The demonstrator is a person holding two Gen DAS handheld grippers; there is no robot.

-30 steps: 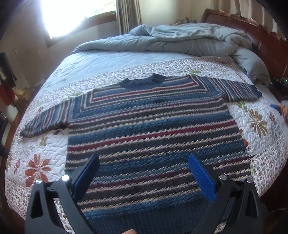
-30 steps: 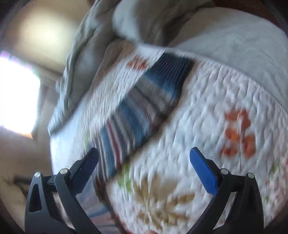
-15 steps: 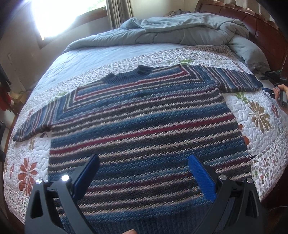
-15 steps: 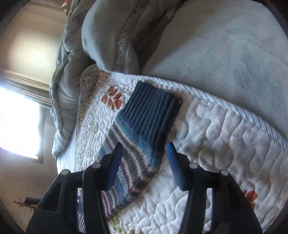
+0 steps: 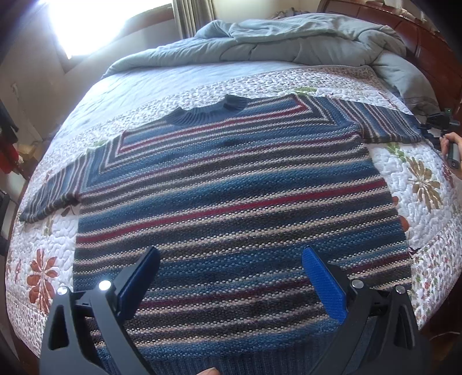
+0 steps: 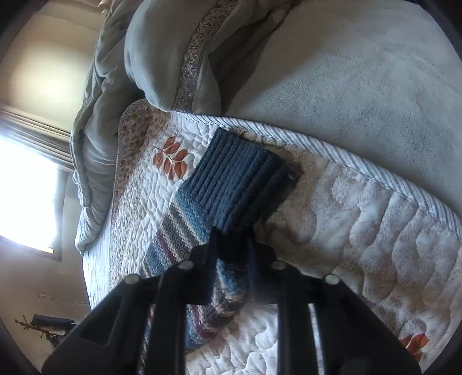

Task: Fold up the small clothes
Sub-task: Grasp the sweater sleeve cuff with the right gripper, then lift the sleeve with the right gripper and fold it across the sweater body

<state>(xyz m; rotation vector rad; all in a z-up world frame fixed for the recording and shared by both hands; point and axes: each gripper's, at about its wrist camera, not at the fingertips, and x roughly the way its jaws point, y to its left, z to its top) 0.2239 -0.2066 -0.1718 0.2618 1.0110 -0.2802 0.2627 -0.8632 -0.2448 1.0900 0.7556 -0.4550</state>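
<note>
A knitted sweater (image 5: 231, 202) with blue, red and cream stripes lies flat, front up, on the quilted bedspread (image 5: 418, 178). My left gripper (image 5: 229, 256) hovers open over its lower body near the hem, with nothing between the blue pads. In the right wrist view the right sleeve's ribbed blue cuff (image 6: 239, 178) lies on the quilt. My right gripper (image 6: 233, 233) is closing on the sleeve just behind the cuff, with the knit bunched between its jaws. In the left wrist view the right sleeve (image 5: 387, 127) reaches a person's hand (image 5: 450, 141) at the frame's right edge.
A crumpled grey duvet (image 5: 288, 37) is heaped at the head of the bed, beside a wooden headboard (image 5: 418, 37). A grey blanket (image 6: 346, 72) lies just past the quilt's striped edge near the cuff. A bright window (image 5: 101, 23) is at the back left.
My right gripper came in over the sleeve cuff and its jaws narrowed from wide apart to pinching the knit. My left gripper sank slightly toward the sweater and stayed open.
</note>
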